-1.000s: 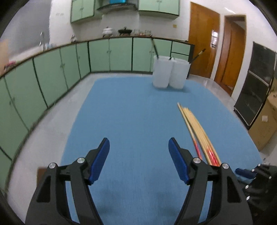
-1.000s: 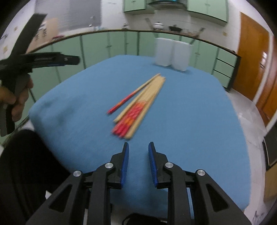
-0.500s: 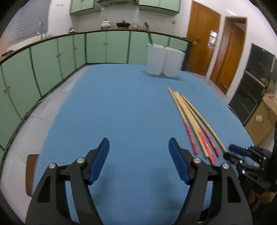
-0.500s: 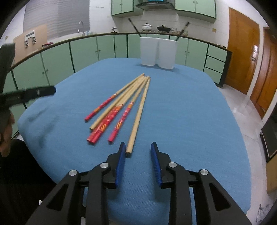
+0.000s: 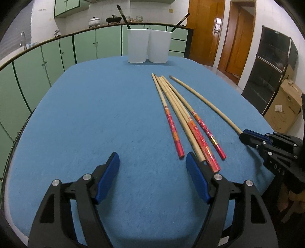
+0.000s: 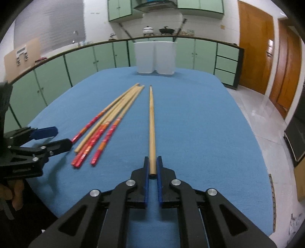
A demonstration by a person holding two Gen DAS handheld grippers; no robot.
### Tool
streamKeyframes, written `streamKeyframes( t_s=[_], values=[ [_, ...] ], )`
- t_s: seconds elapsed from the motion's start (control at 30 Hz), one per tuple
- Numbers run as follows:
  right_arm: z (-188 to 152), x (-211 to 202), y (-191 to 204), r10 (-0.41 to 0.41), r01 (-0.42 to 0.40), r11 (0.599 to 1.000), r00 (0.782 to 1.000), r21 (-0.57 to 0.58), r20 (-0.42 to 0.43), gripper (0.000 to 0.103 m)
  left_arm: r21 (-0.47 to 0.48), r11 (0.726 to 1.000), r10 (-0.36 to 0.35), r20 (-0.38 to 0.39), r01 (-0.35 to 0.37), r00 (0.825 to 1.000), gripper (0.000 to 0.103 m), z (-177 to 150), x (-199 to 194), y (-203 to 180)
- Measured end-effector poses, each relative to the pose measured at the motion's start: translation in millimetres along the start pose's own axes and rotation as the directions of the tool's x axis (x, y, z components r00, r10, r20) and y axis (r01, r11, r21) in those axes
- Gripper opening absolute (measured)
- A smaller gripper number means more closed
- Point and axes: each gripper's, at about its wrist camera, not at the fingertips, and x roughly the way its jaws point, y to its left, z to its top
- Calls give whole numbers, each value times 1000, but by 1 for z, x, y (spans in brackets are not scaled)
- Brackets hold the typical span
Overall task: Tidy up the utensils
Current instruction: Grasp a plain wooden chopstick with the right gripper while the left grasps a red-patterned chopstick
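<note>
Where the blue-clothed counter (image 5: 95, 106) ends at its far edge, two white containers (image 5: 148, 46) are seen touching side by side — smooth, slightly tapered tubs, each with one dark chopstick (image 5: 123, 14) leaning out of its rim. On the matte, felt-like cloth a bundle of long round wooden chopsticks (image 5: 183, 122) is laid, mostly red-patterned at the near ends, tips fanned toward the tubs. One plain wooden chopstick (image 6: 152, 124) is set apart to the right of the bundle, its butt clamped between the blue pads of the right gripper (image 6: 152, 167). The left gripper (image 5: 152, 171) is held spread wide above the cloth, grasping nothing, its right finger just beside the bundle ends. Against half a second earlier: the right gripper was not yet closed — the plain stick then lay against the bundle.
</note>
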Motion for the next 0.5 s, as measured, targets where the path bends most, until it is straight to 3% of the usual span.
streamKeyframes(
  t_s=[0.3, 0.37, 0.5],
  values=[
    [-2, -2, -18, -10, 9, 999, 1000, 47, 6, 7, 11, 999, 40, 26, -41, 999, 70, 2, 6, -7],
    [-2, -2, -18, -11, 11, 999, 1000, 43, 8, 7, -1, 999, 50, 40, -50, 998, 62, 2, 5, -6],
    [-2, -2, -15, -18, 18, 999, 1000, 37, 11, 7, -41, 997, 64, 61, -61, 996, 32, 2, 3, 1]
  ],
)
